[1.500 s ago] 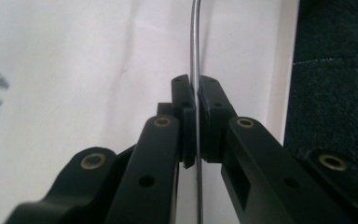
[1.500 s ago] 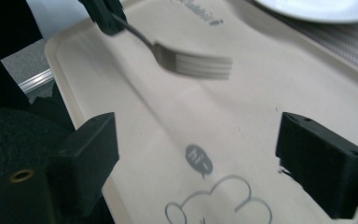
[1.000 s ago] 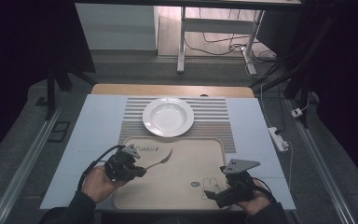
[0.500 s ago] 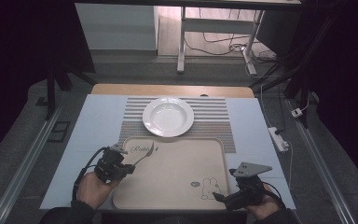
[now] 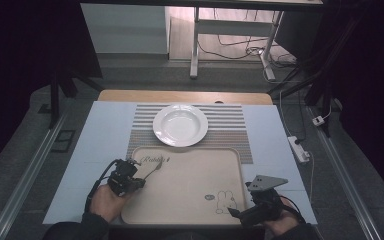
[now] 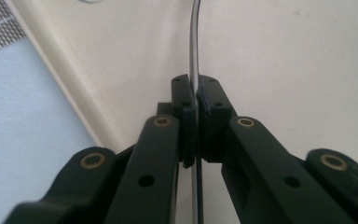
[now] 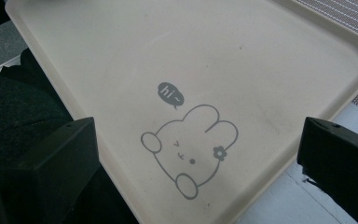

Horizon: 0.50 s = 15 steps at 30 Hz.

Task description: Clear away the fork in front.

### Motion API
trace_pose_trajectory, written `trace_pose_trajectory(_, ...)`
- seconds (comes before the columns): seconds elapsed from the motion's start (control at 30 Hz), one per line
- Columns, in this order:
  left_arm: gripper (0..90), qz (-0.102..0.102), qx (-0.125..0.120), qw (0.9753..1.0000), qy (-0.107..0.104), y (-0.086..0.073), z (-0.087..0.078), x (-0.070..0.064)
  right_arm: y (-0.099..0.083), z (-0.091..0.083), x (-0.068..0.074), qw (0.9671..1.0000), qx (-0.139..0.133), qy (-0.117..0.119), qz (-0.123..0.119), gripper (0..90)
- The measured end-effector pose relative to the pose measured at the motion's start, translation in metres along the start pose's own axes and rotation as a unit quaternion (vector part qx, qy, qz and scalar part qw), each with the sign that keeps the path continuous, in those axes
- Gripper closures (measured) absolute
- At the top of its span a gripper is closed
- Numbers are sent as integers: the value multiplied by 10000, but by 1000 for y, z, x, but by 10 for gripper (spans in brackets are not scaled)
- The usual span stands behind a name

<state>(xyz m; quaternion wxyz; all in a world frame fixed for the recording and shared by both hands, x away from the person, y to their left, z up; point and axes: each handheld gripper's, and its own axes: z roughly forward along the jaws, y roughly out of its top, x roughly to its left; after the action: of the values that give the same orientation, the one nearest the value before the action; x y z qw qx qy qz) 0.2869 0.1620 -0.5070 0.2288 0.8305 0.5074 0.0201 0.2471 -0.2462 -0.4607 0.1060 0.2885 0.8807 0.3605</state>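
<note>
Black left claw (image 6: 195, 100) with brass-coloured pivot pins; dark sleeves (image 5: 75, 231).

The cream tray (image 7: 261, 70) carries a grey rabbit drawing (image 7: 191, 149) with a speech bubble (image 7: 171, 94) at its 11 o'clock reading "hi~". In the high view, cursive writing (image 5: 153, 160) near the tray's 10 o'clock corner seems to read "Rabbit", though it is too small to be sure.

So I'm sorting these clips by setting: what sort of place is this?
Probably a lab or workshop staged as a dining spot: a white plate on a striped placemat and a beige tray, but with metal table legs and loose cables on the floor beyond.
</note>
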Motion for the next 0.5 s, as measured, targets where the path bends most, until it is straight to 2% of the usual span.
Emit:
trace_pose_trajectory(0.1, 858, 34, 157, 9999, -21, -1, 5, -1, 0, 0, 0, 10000, 25, 4, -5, 0)
trace_pose_trajectory(0.27, 846, 106, 156, 9998, -57, -1, 5, -1, 0, 2, 1, 10000, 77, 30, -40, 0)
trace_pose_trajectory(0.43, 754, 178, 97, 9998, -80, 0, 4, 0, -1, 2, 0, 9999, 99, 17, -58, 0)
trace_pose_trajectory(0.5, 695, 187, 0, 9997, -128, 0, 2, 1, -1, 2, 0, 9999, 100, 15, -47, 0)
